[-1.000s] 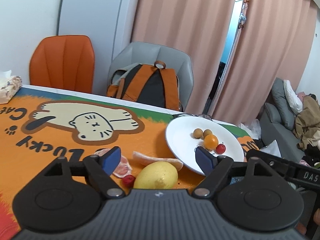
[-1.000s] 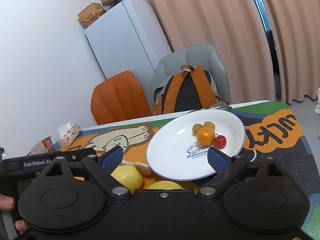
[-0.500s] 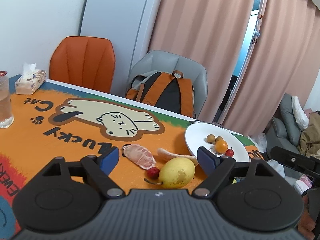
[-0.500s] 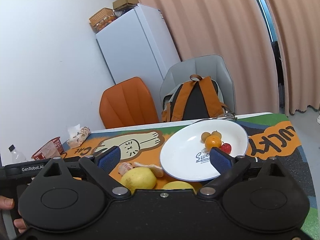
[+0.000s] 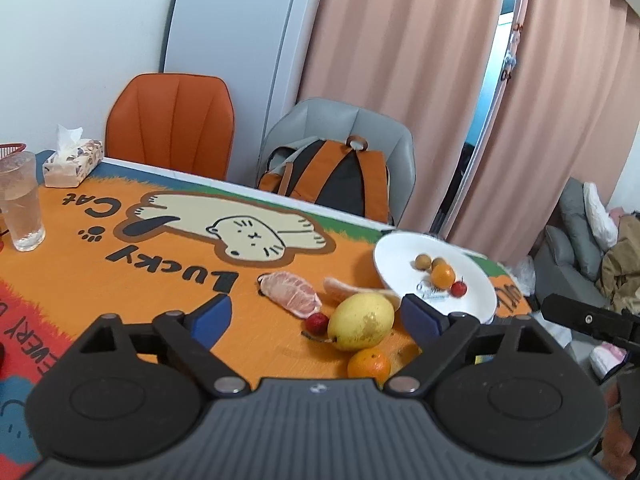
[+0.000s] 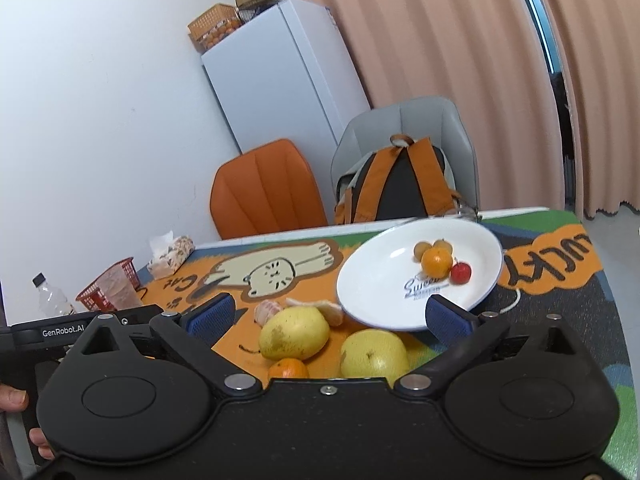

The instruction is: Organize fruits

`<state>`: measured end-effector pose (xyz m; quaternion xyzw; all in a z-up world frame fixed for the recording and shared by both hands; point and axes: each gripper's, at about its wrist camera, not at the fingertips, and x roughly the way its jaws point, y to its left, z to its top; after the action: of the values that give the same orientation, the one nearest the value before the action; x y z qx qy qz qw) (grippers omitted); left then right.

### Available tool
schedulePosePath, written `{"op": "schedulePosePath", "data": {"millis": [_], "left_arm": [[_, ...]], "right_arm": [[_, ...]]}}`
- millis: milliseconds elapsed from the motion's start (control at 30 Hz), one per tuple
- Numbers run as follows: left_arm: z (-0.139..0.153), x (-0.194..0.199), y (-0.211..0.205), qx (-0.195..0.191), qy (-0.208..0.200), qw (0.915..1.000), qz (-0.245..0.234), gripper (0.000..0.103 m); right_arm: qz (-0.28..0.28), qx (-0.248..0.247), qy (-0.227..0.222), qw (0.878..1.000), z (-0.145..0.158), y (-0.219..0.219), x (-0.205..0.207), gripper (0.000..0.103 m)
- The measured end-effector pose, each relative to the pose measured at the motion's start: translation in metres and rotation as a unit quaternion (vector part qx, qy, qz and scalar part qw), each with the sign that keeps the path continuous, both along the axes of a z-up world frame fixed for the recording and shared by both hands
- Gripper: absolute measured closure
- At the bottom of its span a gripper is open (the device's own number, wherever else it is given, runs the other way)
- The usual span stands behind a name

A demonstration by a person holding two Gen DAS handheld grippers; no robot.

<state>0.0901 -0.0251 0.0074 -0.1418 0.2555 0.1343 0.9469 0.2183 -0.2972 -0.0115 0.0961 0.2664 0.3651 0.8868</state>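
Observation:
A white plate [image 5: 404, 256] [image 6: 372, 292] on the orange cat mat holds two brown longans [image 6: 423, 248], an orange [image 6: 437, 261] and a small red fruit [image 6: 461, 272]. On the mat in front of it lie a yellow pear [image 5: 362, 320], a second yellow pear [image 6: 374, 354], a small orange [image 5: 369, 365], a red fruit [image 5: 316, 322] and a peeled citrus segment [image 5: 290, 294]. My left gripper [image 5: 316, 316] hovers short of the pear, its jaws opening and gripping nothing. My right gripper [image 6: 328, 318] is open wide above the two pears, touching neither.
A glass of water [image 5: 22, 204] and a tissue box [image 5: 72, 162] stand at the mat's far left, with a red basket [image 6: 106, 292] and a bottle [image 6: 50, 298] nearby. Behind the table are an orange chair [image 5: 172, 124] and a grey chair with a backpack [image 5: 332, 178].
Both grippers have drawn back from the fruit, so the small orange now shows in front of them. The left view has swung left, showing the glass. The left jaws stand wider.

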Motion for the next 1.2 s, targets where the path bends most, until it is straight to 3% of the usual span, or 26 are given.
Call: {"op": "schedulePosePath", "data": {"millis": [400,1200], "left_arm": [[-0.024,0.002,0.001,-0.015,0.048,0.9984,-0.026,0.011],[-0.052,0.023,0.0,-0.032,0.06,0.9971,-0.036,0.012]], "right_arm": [[0.009,-0.028,0.032,0.999,-0.016,0.007,-0.004,0.0],[0.004,-0.061,0.041,0.997,-0.049,0.028,0.008,0.003]]}}
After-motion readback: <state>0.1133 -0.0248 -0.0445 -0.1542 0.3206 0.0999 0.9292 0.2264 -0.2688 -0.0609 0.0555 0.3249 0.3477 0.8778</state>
